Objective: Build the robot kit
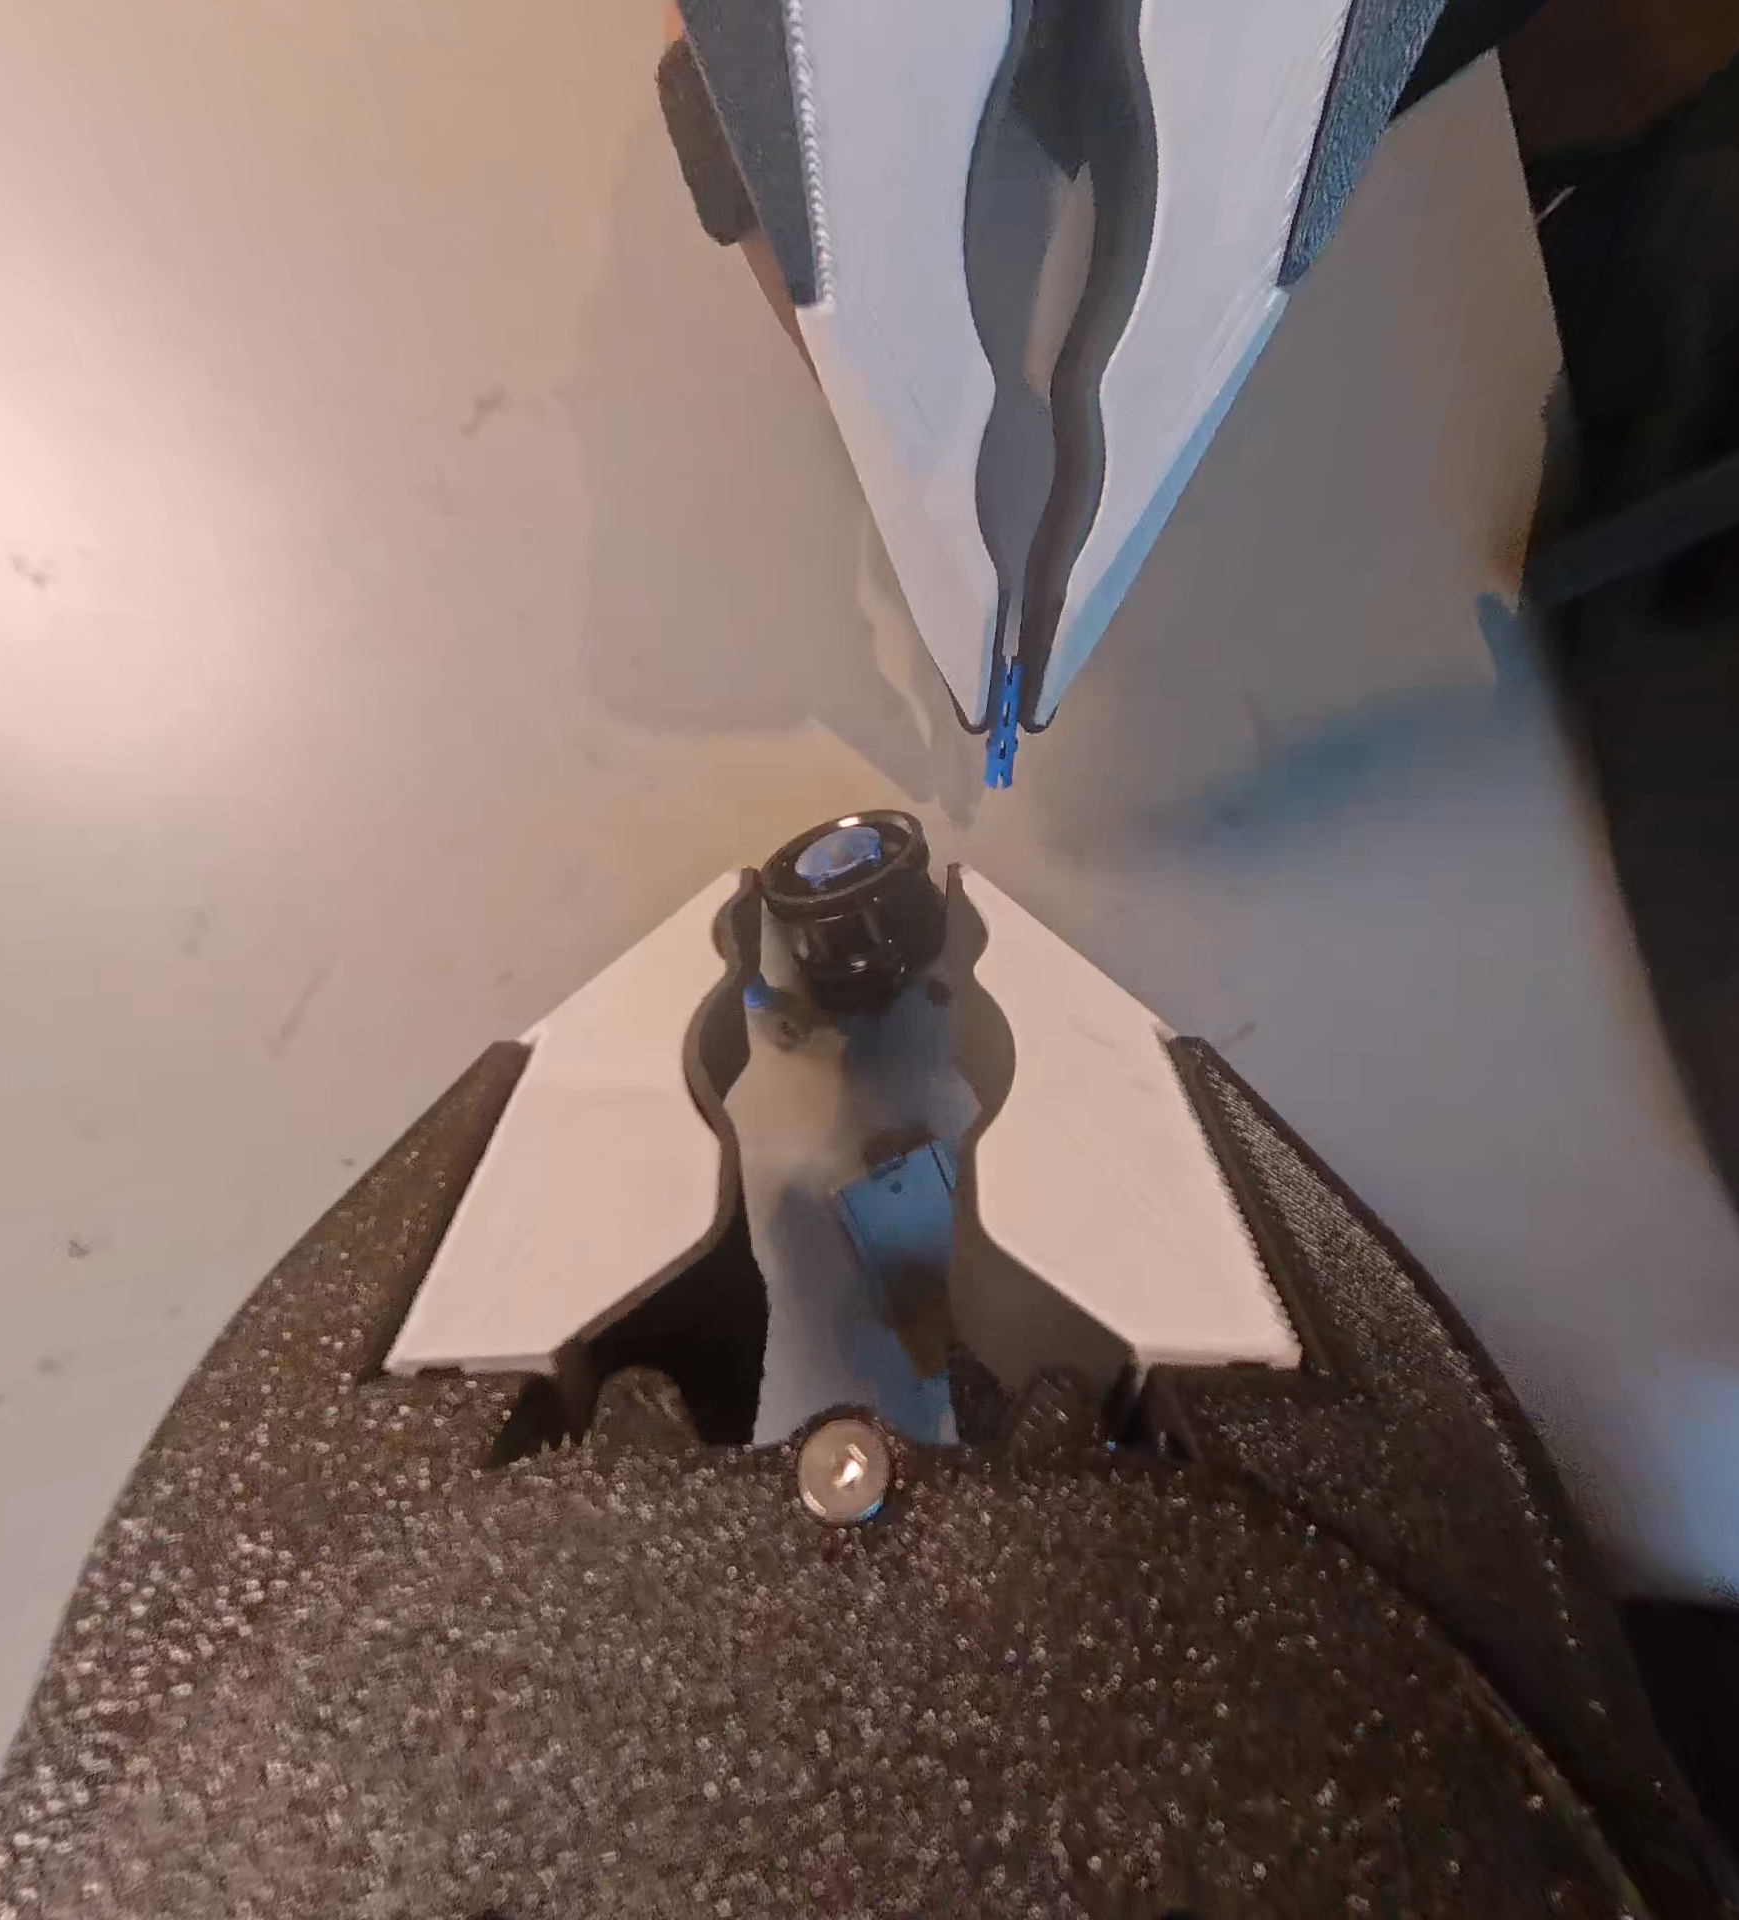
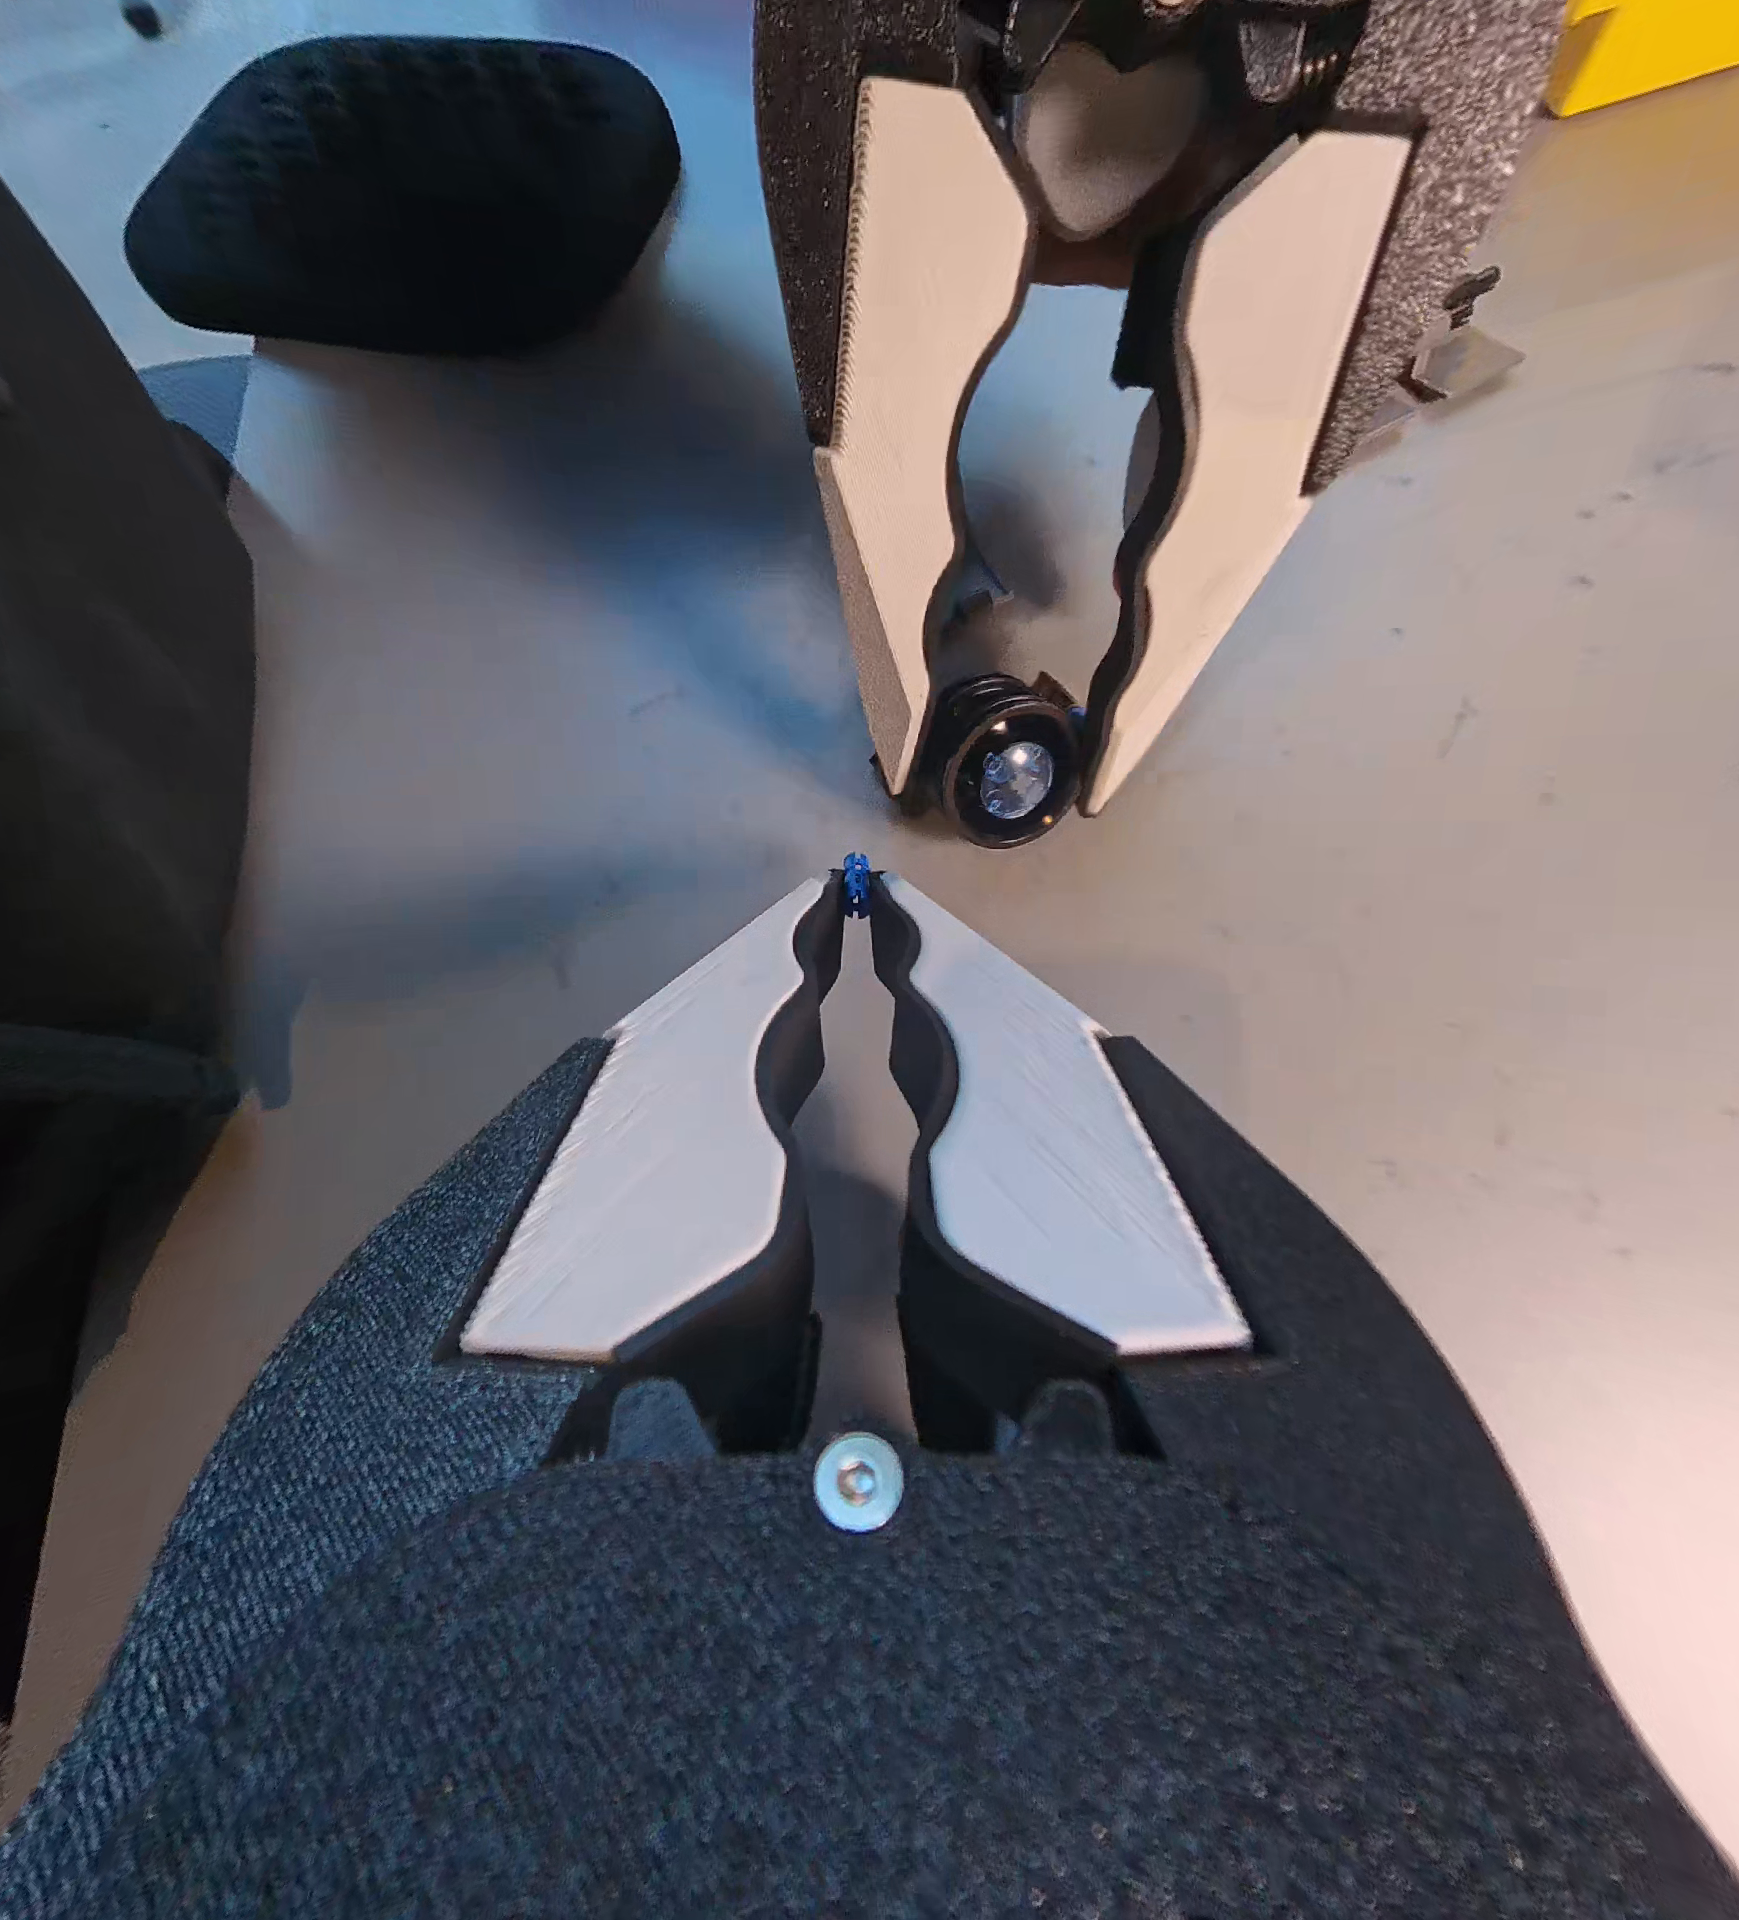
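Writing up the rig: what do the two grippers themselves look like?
Both match. The left gripper and right gripper each have two white tapered fingers with wavy black inner pads, serrated outer edges, a dark speckled textured body and a silver screw. No cables or markings visible.

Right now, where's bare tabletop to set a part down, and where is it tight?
Bare pale tabletop lies right of both grippers, up to the yellow block; in the left wrist view, its wide left side too. Tight: between the left gripper, shut on the small black wheel, and the right gripper, pinching the tiny blue pin. The black padded cushion fills the far left.
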Demonstrator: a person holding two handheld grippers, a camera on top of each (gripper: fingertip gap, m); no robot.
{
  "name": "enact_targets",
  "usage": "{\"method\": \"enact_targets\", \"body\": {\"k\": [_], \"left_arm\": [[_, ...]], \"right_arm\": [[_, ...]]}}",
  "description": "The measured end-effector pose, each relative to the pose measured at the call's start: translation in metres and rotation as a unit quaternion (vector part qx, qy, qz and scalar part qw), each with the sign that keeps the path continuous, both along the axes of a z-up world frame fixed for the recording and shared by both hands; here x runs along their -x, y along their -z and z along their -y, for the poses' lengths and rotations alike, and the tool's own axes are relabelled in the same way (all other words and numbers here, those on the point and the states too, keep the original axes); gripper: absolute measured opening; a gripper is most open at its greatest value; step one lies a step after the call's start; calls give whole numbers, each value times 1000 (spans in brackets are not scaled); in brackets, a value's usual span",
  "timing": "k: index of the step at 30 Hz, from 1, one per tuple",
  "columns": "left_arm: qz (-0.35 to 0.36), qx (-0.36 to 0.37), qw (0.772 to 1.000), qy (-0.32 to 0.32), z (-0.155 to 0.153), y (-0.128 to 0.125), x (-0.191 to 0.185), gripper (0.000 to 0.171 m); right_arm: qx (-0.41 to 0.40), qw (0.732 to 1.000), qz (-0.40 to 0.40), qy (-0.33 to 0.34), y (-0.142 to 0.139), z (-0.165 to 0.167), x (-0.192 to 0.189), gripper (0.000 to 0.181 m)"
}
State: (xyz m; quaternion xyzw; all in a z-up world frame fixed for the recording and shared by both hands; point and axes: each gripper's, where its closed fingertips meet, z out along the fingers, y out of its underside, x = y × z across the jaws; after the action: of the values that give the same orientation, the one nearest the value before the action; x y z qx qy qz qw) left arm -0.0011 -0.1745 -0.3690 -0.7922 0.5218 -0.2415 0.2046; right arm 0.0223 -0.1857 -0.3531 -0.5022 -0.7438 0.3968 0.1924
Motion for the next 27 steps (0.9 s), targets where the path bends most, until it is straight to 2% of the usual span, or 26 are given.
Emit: {"method": "enact_targets", "body": {"k": [2,7,9,12,19,21,23,27], "left_arm": [[7,-33,999,-16,-6,-4,-1,34],[103,-139,979,-110,-19,-31,-10,34],[98,-182,969,-137,-19,-31,-9,34],[62,-207,963,-159,-12,-20,-5,33],[21,-215,961,-170,6,-4,-1,34],[15,-210,963,-166,11,-3,1,39],[19,-199,966,-162,16,-4,3,45],[42,-163,972,-166,23,-18,15,45]], "right_arm": [[1,1000,-10,7,-3,-4,0,4],[0,998,-45,52,-17,-22,5,4],[8,997,-50,59,-20,-23,8,5],[-4,997,-43,60,-16,-24,11,5],[-20,999,-32,30,-12,-13,21,5],[-24,999,-29,22,-11,-10,24,5],[-28,999,-26,18,-10,-8,25,4],[-25,999,-24,22,-10,-9,24,4]]}}
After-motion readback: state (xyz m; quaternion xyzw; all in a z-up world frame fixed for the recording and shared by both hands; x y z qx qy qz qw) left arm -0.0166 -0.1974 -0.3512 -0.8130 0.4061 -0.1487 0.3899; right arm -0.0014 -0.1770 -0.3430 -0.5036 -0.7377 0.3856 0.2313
